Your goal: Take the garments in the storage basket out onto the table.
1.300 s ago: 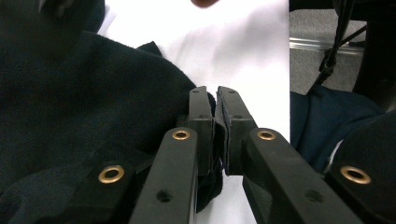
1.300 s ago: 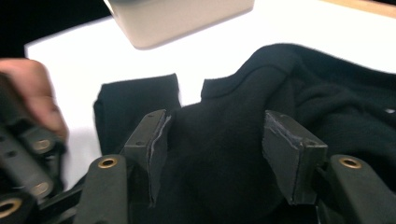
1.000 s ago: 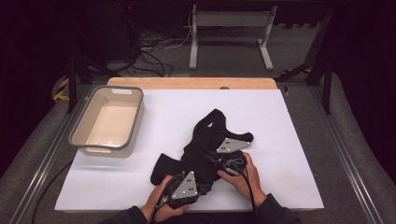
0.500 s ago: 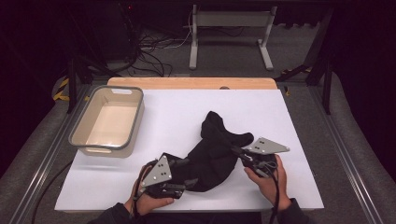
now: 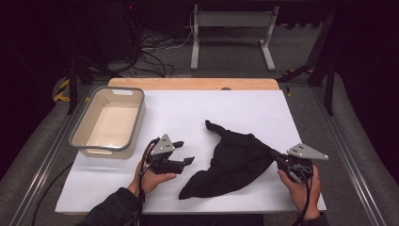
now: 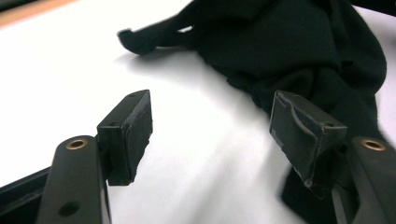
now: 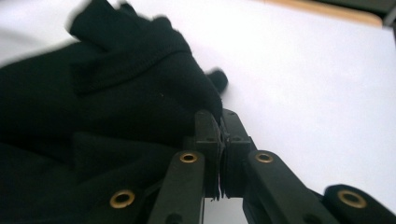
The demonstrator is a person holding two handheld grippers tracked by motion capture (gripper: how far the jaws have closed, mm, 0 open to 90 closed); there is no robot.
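A black cloth [image 5: 230,162] lies crumpled on the white table top [image 5: 188,113], right of the middle. My right gripper [image 5: 276,158] is shut on the cloth's right edge; in the right gripper view the closed gripper [image 7: 219,122] pinches a fold of the cloth [image 7: 116,93]. My left gripper [image 5: 185,152] stands to the left of the cloth, apart from it. Its jaws have just been opening, and in the left gripper view the left gripper [image 6: 212,126] has only bare table between its pads, with the cloth [image 6: 299,51] ahead and to the right.
A beige plastic bin [image 5: 80,139] stands at the table's left side. A wooden strip [image 5: 188,84] runs along the far edge. Cables and a metal stand [image 5: 230,33] are on the floor beyond.
The two hands have drawn apart. The left gripper let go of the cloth, opened and moved left. The right gripper moved right with the cloth's edge, which stretched the cloth out.
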